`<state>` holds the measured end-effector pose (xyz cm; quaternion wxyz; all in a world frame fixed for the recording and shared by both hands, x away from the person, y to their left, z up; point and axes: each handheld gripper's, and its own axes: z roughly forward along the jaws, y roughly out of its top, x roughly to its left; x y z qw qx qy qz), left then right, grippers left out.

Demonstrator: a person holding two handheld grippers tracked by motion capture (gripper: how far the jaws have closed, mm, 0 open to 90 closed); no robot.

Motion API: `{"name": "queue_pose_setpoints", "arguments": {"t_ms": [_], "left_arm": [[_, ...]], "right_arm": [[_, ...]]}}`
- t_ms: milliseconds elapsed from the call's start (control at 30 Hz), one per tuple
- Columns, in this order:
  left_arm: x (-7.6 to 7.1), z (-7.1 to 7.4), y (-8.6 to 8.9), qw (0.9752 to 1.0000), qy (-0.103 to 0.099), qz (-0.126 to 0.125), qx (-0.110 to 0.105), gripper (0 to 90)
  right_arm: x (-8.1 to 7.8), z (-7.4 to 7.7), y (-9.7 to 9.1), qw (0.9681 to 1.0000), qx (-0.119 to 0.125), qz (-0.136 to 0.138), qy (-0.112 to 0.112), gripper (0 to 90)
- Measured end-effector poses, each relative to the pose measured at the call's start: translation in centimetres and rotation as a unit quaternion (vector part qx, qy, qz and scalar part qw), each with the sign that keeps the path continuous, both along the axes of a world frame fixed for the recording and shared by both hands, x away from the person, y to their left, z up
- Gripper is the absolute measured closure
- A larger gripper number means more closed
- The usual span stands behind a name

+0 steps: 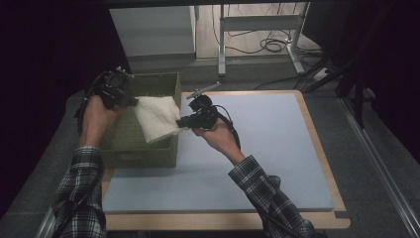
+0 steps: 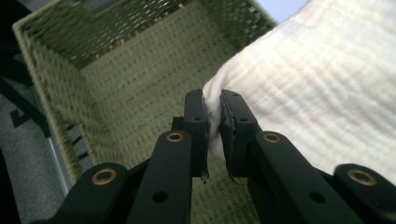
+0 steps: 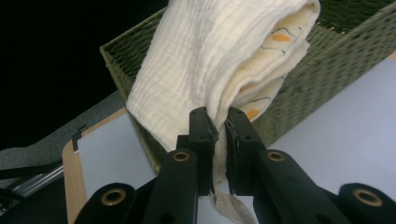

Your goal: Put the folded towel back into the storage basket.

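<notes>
A folded cream cloth (image 1: 156,117) with a crinkled weave hangs between my two grippers over the green woven basket (image 1: 126,146). My left gripper (image 1: 130,101) is shut on the cloth's left corner (image 2: 261,93) above the basket's inside (image 2: 140,93). My right gripper (image 1: 182,121) is shut on the cloth's right edge (image 3: 215,70), just past the basket's right wall (image 3: 317,60). In the right gripper view the cloth's inner folds show orange spots and thin dark lines.
The basket stands at the left of a pale blue mat (image 1: 257,148) laid on a wooden board (image 1: 324,163). A grey table leg frame (image 1: 257,29) and cables lie on the floor behind. Dark surroundings flank both sides.
</notes>
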<state>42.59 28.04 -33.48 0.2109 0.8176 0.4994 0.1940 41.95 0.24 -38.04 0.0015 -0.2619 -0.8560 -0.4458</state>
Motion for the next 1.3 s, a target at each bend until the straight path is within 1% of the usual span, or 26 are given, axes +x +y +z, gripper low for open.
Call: {"name": "queue_pose_setpoints", "arguments": {"t_ms": [33, 67, 100, 233, 333, 533, 600, 633, 667, 700, 767, 800, 900, 933, 1000, 1100, 1133, 1167, 1200, 1233, 1267, 1300], "left_arm": [[0.0, -0.1, 0.2, 1.0000, 0.000, 0.002, 0.002, 81.8], [-0.1, -0.5, 0.8, 0.9999, 0.000, 0.010, 0.006, 81.8], [-0.1, -0.5, 0.8, 0.9999, 0.000, 0.010, 0.006, 81.8], [-0.1, -1.3, 1.7, 0.9997, -0.001, 0.021, 0.014, 81.7], [-0.1, -2.0, 2.3, 0.9994, -0.003, 0.026, 0.020, 81.7], [0.2, -3.4, 2.8, 0.9991, -0.006, 0.027, 0.031, 81.5], [0.4, -4.2, 2.8, 0.9990, -0.005, 0.027, 0.035, 81.5], [0.4, -4.2, 2.8, 0.9990, -0.005, 0.027, 0.035, 81.5], [0.5, -4.7, 2.8, 0.9990, -0.005, 0.027, 0.034, 81.5], [0.5, -4.7, 2.8, 0.9990, -0.005, 0.027, 0.034, 81.5], [0.7, -5.3, 2.9, 0.9990, -0.006, 0.027, 0.035, 81.5], [0.8, -5.6, 2.9, 0.9990, -0.006, 0.023, 0.039, 81.4], [1.1, -6.3, 2.9, 0.9990, -0.008, 0.022, 0.038, 81.0], [1.2, -6.7, 2.8, 0.9991, -0.009, 0.023, 0.034, 81.0], [1.4, -6.9, 2.8, 0.9991, -0.010, 0.022, 0.036, 81.0], [1.8, -7.7, 2.6, 0.9992, -0.010, 0.020, 0.034, 80.8], [2.0, -8.2, 2.5, 0.9993, -0.009, 0.021, 0.031, 77.2], [2.0, -8.2, 2.5, 0.9993, -0.009, 0.021, 0.031, 73.8], [2.1, -8.6, 2.4, 0.9992, -0.012, 0.023, 0.031, 73.8], [2.1, -8.9, 2.4, 0.9992, -0.014, 0.024, 0.029, 68.9], [2.2, -9.1, 2.4, 0.9994, -0.015, 0.025, 0.021, 68.2], [2.2, -9.3, 2.4, 0.9994, -0.015, 0.024, 0.019, 65.7]], "right_arm": [[0.0, -0.2, 0.5, 1.0000, -0.001, 0.000, 0.000, 82.0], [-0.1, -0.6, 1.3, 1.0000, -0.003, 0.001, 0.001, 82.0], [-0.1, -0.6, 1.3, 1.0000, -0.003, 0.001, 0.001, 82.0], [-0.2, -1.5, 3.1, 1.0000, -0.006, 0.001, 0.007, 81.9], [-0.3, -2.4, 4.5, 0.9998, -0.014, -0.003, 0.014, 81.9], [-0.5, -4.0, 6.8, 0.9992, -0.031, -0.009, 0.025, 81.8], [-0.5, -4.7, 7.8, 0.9987, -0.041, -0.011, 0.029, 81.6], [-0.5, -4.7, 7.8, 0.9987, -0.041, -0.011, 0.029, 81.6], [-0.4, -5.1, 8.3, 0.9984, -0.046, -0.012, 0.031, 81.4], [-0.4, -5.1, 8.3, 0.9984, -0.046, -0.012, 0.031, 81.4], [-0.4, -5.4, 8.7, 0.9980, -0.052, -0.015, 0.034, 81.3], [-0.4, -5.5, 8.9, 0.9976, -0.055, -0.018, 0.039, 81.3], [-0.3, -5.9, 9.4, 0.9966, -0.064, -0.024, 0.045, 81.0], [-0.2, -6.0, 9.6, 0.9959, -0.069, -0.029, 0.050, 80.7], [-0.2, -6.1, 9.7, 0.9955, -0.071, -0.032, 0.054, 80.5], [-0.1, -6.5, 10.0, 0.9947, -0.077, -0.033, 0.060, 78.8], [-0.1, -6.8, 10.1, 0.9938, -0.084, -0.032, 0.066, 73.0], [-0.1, -6.8, 10.1, 0.9938, -0.084, -0.032, 0.066, 73.0], [-0.1, -6.9, 10.2, 0.9937, -0.085, -0.030, 0.067, 69.6], [0.0, -6.9, 10.2, 0.9939, -0.083, -0.026, 0.067, 68.7], [-0.1, -6.8, 10.1, 0.9944, -0.079, -0.026, 0.064, 67.6], [0.0, -6.5, 10.1, 0.9951, -0.077, -0.027, 0.056, 65.4]]}}
